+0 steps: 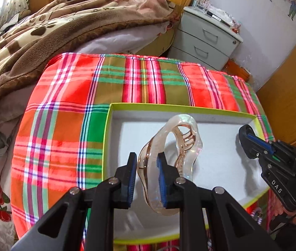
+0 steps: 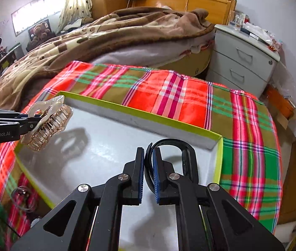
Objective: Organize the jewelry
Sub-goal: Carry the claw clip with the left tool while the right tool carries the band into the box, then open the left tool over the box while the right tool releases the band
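a clear pinkish hair clip [image 1: 168,146] and a black band [image 2: 186,156] are seen. the box [image 1: 189,106] is white with a lime green rim. the cloth [image 1: 68,113] is checked red, green and olive.

A table draped in a red, green and olive plaid cloth [image 1: 68,108] carries a shallow box [image 1: 114,125] with yellow-green rim and pale grey floor, set toward its near right. A small clear item [image 2: 22,196] lies on the cloth at the box's near-left edge.
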Tool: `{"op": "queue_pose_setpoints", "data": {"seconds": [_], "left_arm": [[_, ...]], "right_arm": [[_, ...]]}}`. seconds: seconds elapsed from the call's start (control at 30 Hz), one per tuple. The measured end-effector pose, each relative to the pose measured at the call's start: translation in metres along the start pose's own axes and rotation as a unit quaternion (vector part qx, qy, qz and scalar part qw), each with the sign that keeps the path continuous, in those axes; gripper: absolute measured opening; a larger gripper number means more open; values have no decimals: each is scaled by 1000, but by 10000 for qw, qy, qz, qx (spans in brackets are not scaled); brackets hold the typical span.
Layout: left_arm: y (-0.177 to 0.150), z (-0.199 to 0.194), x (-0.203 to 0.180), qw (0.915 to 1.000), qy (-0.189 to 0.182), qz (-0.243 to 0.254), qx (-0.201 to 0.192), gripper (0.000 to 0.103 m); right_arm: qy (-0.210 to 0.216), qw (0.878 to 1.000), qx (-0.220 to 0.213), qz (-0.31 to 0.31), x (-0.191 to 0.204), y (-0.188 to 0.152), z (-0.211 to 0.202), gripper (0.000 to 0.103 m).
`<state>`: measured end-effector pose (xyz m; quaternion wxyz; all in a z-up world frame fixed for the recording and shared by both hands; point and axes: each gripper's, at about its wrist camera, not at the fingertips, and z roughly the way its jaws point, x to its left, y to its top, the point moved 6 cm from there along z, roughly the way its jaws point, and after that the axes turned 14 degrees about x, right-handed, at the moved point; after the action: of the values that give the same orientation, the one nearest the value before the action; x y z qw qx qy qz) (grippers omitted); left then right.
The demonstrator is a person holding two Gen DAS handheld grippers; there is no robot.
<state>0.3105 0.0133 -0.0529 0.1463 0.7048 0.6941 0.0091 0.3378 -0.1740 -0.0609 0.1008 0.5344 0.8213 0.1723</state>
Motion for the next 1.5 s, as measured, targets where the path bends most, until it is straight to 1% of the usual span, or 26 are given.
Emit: {"op": "queue_pose_setpoints", "data": {"seconds": [0.27,0.63,0.73,0.83,0.9,1.0,1.03,1.07,1.2,1.23,1.27,1.3,1.33,1.5], "left_arm": [[2,18,2,9998,62,-88,174,21],[3,20,2,9996,105,-102,223,22],[4,20,2,9996,91,-123,239,29],[4,19,2,9995,96,-164,235,31],[4,18,2,9996,95,-180,205,32],[2,13,1,9998,40,-142,126,35],[1,11,-1,9999,-5,-119,102,39],[0,8,-4,9999,-69,-73,75,40],[-6,-8,-7,9998,-142,-17,-148,42],[-7,-11,-7,9996,-216,-27,-173,44],[-10,-14,-7,9994,-292,-39,-175,44],[-11,-18,-6,9992,-337,-58,-206,44],[-14,-23,-6,9989,-360,-73,-289,44],[-34,-48,-2,9971,-522,-80,-550,44]], "right_arm": [[-110,9999,119,-58,0,3,14,8],[-158,9995,249,-91,1,5,22,9],[-204,9994,278,-97,2,6,24,10],[-239,9993,254,-111,2,6,22,11],[-263,9994,206,-113,2,6,20,15],[-264,9995,130,-60,0,6,15,16],[-232,9997,104,-39,0,5,12,16],[-212,9998,61,-9,0,4,9,16],[-121,9998,-150,14,3,1,-5,17],[-113,9997,-219,36,4,-1,-11,18],[-113,9995,-273,67,4,-2,-15,26],[-93,9994,-312,92,4,-3,-18,37],[-53,9993,-356,122,5,-5,-22,40],[29,9981,-559,269,5,-16,-43,41]]}}
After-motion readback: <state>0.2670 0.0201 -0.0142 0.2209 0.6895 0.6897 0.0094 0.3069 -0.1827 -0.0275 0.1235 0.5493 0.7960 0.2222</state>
